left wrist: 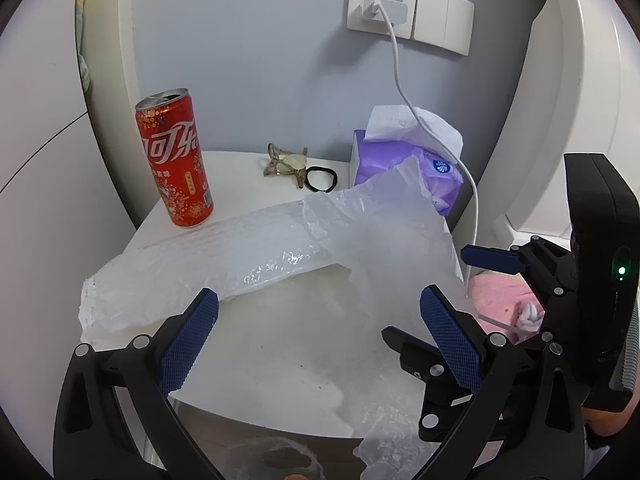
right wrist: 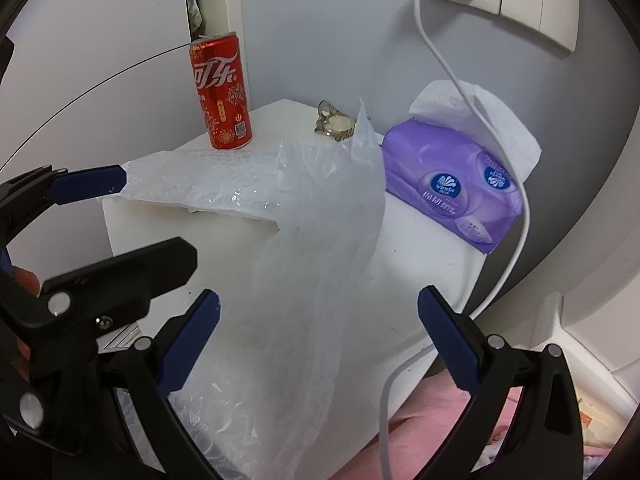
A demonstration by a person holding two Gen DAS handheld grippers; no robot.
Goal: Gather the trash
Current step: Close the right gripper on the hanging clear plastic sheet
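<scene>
On white nightstand (left wrist: pixel 280 360): bubble wrap (left wrist: pixel 256 248) draped over front edge – lower end cut off. Left gripper (left wrist: pixel 320 336), right gripper (right wrist: pixel 320 332) both wide, empty. Wrap partly hides tissue pack (left wrist: pixel 404 176), hair clip (right wrist: pixel 334 124).

Left gripper (left wrist: pixel 319 332): black plastic linkage arms, silver rivet heads at joints, blue cross-hatched pads (left wrist: pixel 188 344). Right gripper (right wrist: pixel 319 330): same black frame, smooth blue pads (right wrist: pixel 450 338), silver rivets. In left view, black housing behind right gripper, green LED (left wrist: pixel 621 270) lit. Bit of skin at frame edge.
</scene>
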